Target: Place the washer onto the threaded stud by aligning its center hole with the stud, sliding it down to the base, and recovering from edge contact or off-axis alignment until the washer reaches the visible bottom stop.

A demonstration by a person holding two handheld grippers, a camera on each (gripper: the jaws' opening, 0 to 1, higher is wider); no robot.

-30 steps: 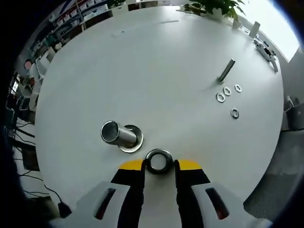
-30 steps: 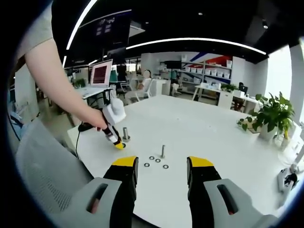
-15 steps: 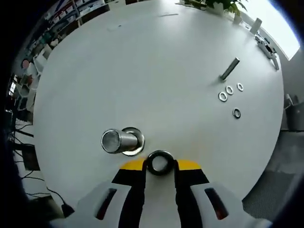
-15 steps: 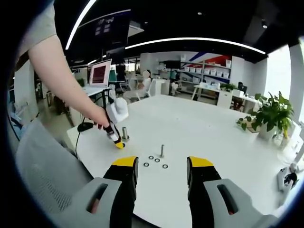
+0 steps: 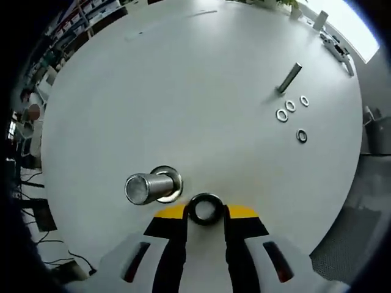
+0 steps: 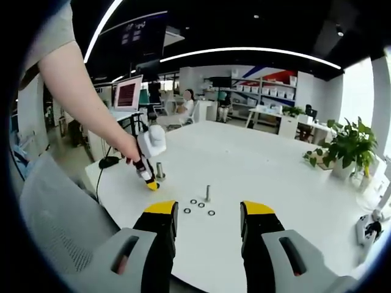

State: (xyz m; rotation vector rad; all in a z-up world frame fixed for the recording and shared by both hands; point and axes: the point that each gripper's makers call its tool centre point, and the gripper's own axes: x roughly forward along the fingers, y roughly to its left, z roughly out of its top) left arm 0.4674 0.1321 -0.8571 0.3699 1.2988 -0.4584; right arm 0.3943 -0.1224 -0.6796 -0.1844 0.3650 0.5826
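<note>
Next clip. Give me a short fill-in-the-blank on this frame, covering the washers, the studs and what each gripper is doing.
1. The left gripper holds a ____ between its yellow tips.
2. Beside the smaller stud, ____ loose washers lie on the white table.
3. The large stud already has a ____ at its base.
4. The right gripper's jaws stand ____, holding nothing.

Missing words: washer; four; washer; open

Bright, even light; ceiling strips (image 6: 244, 54) glare, window (image 6: 357, 91) blown out, fisheye edges warped, distance perhaps slightly soft.
</note>
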